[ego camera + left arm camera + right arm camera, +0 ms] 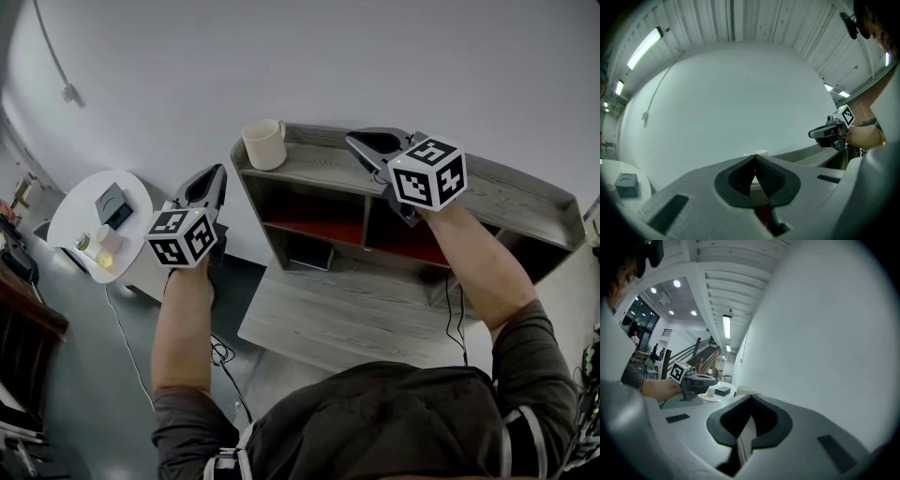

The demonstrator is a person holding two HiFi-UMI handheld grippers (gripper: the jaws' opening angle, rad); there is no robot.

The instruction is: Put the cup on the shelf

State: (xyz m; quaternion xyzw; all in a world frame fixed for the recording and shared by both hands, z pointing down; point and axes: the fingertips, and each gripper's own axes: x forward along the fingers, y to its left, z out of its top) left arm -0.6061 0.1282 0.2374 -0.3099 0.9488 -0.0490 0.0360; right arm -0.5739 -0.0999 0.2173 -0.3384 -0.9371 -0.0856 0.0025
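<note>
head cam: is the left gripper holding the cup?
No, the cup stands free on the shelf top, and the left gripper is shut on nothing, off to the cup's left.

Cream cup (265,143), grey woodgrain shelf (506,192) with red inside, and black-and-white square markers on the left hand-held gripper (218,172) and right hand-held gripper (354,141).

We see a round white table (80,211) off to the left. A dark box (113,204) sits on it. A small white tub (106,234) stands near the box, by the edge. A thin cord (127,342) lies on the floor (56,375). Another wire (52,47) hangs down the wall (375,56).
</note>
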